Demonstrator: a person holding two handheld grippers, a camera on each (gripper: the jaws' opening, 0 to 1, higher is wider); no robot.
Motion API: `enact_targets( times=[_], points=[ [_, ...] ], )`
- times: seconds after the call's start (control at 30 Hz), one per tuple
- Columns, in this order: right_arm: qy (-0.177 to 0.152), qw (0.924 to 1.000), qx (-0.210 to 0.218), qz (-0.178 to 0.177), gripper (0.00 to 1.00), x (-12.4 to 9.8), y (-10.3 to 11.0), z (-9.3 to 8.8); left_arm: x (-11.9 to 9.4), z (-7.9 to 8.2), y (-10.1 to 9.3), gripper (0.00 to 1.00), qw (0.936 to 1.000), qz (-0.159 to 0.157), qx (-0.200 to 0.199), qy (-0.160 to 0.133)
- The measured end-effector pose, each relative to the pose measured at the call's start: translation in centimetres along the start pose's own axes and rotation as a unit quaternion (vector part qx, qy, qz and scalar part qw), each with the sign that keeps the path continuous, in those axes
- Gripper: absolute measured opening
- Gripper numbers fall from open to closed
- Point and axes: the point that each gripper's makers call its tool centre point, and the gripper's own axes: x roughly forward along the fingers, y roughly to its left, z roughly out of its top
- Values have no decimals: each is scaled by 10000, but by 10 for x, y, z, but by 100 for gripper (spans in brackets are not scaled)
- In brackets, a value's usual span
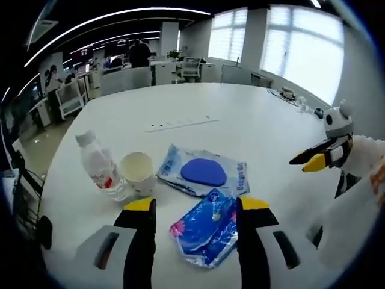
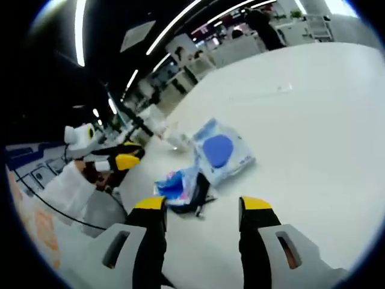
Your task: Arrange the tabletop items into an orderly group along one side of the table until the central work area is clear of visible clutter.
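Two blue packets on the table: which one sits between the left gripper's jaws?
The crumpled blue-and-pink packet. The flat wipes pack with the blue oval lid lies farther out.

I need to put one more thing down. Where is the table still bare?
Bare: the wide table beyond the wipes pack, around the power strip. Crowded: bottle, cup, wipes pack and blue bag sit close together near the jaws.

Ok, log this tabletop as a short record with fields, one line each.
surface: white table
upright items: water bottle beside paper cup
flat items: wipes pack with blue lid; blue crinkled packet
left hand-held gripper: open, straddling the blue crinkled packet
right hand-held gripper: open, empty
state: items loosely clustered, not yet lined up
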Motion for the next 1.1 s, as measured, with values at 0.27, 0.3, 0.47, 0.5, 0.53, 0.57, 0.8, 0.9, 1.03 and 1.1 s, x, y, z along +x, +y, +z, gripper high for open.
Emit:
enact_targets(
  times=[0.27, 0.3, 0.47, 0.5, 0.53, 0.57, 0.8, 0.9, 1.03, 1.1],
  points=[
    [479, 9987, 100, 111, 42, 37, 13, -22, 35, 10, 5, 41, 9997, 68, 53, 207],
    [576, 9982, 141, 62, 42, 40, 10, -27, 38, 11, 7, 41, 9996, 159, 15, 220],
    [613, 9965, 562, -118, 42, 53, -4, -29, 62, 25, 21, 39, 9989, 455, 90, 87],
    [639, 9957, 640, -208, 42, 56, -9, -30, 66, 28, 21, 38, 9987, 496, 48, 68],
    [645, 9950, 713, -274, 42, 58, -13, -30, 73, 31, 19, 39, 9988, 478, 93, 56],
    [599, 9939, 848, -362, 42, 61, -18, -29, 78, 34, 19, 39, 9985, 504, 188, 61],
    [477, 9913, 1187, -321, 39, 72, -25, -21, 120, 44, 29, 42, 9960, 772, 221, 386],
    [476, 9907, 1247, -253, 39, 76, -24, -21, 139, 46, 36, 45, 9943, 883, 350, 474],
    [549, 9915, 1172, -154, 39, 80, -33, -24, 158, 47, 50, 48, 9912, 1156, 51, 638],
    [465, 9893, 1380, -32, 40, 80, -36, -20, 167, 47, 57, 48, 9887, 1293, 200, 725]
  ],
)
